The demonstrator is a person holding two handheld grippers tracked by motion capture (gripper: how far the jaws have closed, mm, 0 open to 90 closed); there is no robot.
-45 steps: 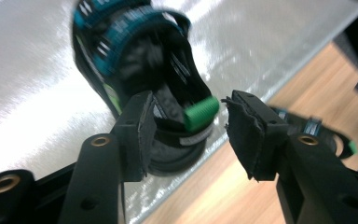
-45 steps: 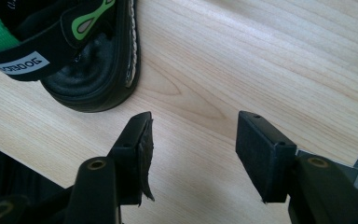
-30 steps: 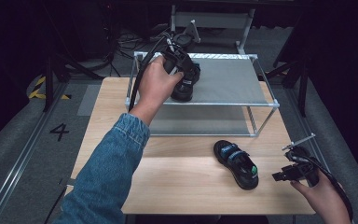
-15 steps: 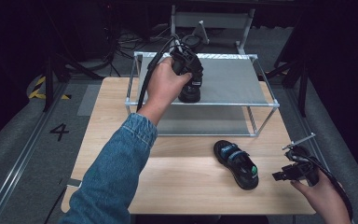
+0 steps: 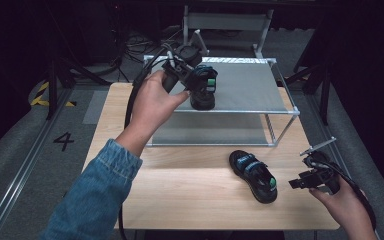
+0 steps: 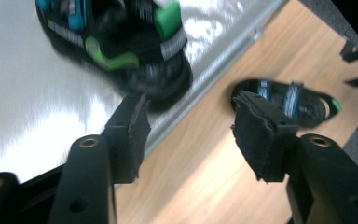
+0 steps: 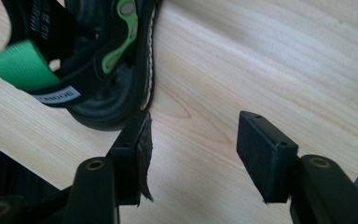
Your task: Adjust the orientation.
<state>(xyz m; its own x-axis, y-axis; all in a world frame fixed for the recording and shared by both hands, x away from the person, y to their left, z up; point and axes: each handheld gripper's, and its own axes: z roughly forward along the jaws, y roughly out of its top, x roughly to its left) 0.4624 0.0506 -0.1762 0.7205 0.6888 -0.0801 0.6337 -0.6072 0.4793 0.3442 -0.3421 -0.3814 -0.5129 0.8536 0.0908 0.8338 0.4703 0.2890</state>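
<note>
The left hand-held gripper (image 6: pixel 189 135) is hanging released over the shelf (image 5: pixel 250 90), its jaws gaping just beside the sandal on the shelf (image 5: pixel 203 89), which is sitting near the front edge, apparently set there for storage. The right hand-held gripper (image 7: pixel 193 156) is likewise waiting spread wide at the heel of the second sandal (image 5: pixel 254 175), which is lying on the desk (image 5: pixel 180 190) below, probably lining up to grip it for the same shelf.
</note>
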